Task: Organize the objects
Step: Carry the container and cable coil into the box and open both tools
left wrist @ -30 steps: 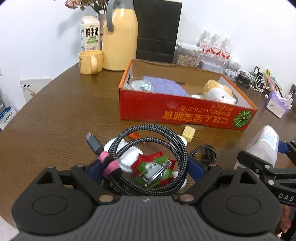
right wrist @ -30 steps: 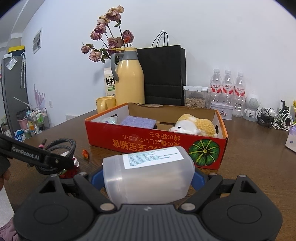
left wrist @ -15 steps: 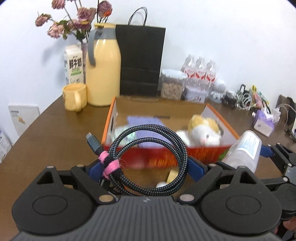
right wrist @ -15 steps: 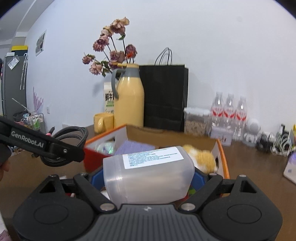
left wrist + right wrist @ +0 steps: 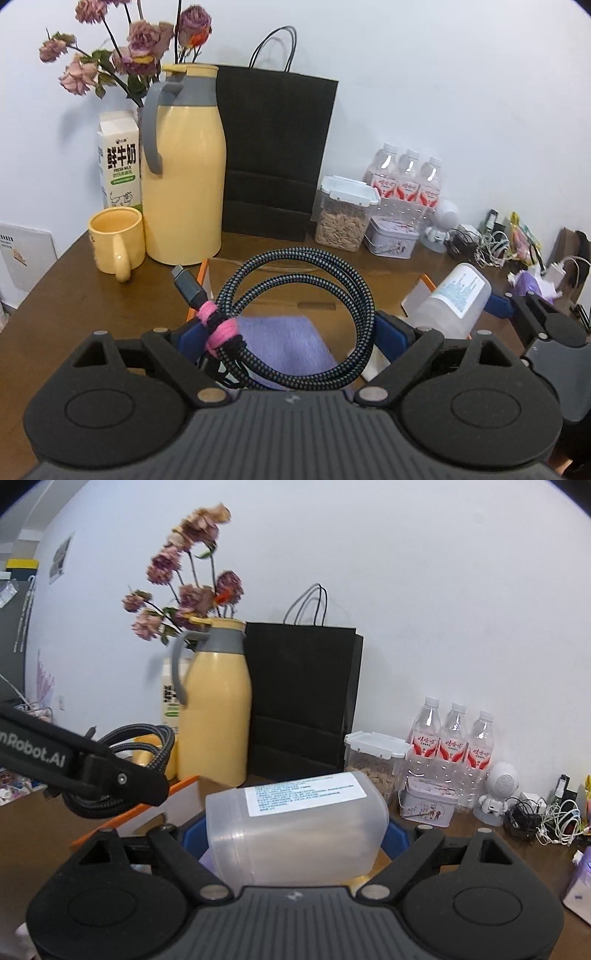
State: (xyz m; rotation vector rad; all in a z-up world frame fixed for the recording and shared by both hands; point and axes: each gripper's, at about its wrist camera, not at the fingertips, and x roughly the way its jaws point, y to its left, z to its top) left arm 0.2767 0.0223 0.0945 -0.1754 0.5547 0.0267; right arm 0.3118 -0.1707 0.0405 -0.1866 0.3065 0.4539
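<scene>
Here, in the left wrist view, the left gripper [image 5: 291, 328] pinches a coiled braided cable [image 5: 295, 317] tied with a pink band, its blue fingers [image 5: 391, 334] pressed against the coil's sides. The cable hangs over the open cardboard box [image 5: 205, 284], whose orange edge shows just behind the coil. Inside the box, a purple cloth [image 5: 288, 343] lies directly under the cable; little else of the interior can be made out from here. To the right, the right gripper [image 5: 491, 306] carries a translucent plastic bottle [image 5: 454, 299] over the box's far corner. By my reading, both items are picked up and brought over the box but neither is set down yet, so the release is what is left.

In the right wrist view, the right gripper [image 5: 295, 845] clamps the bottle [image 5: 295, 827] lying sideways, label up, blue pads hugging both ends. The box's orange rim [image 5: 129, 812] sits below and to the left, with the cable [image 5: 122, 771] dangling above it. Behind, a clear lidded jar [image 5: 373, 760] holds what looks like seeds or grain, a small tin [image 5: 428, 805] stays closed with contents hidden, and a yellow jug [image 5: 214, 701] stands beside a black paper bag [image 5: 303, 698].
</scene>
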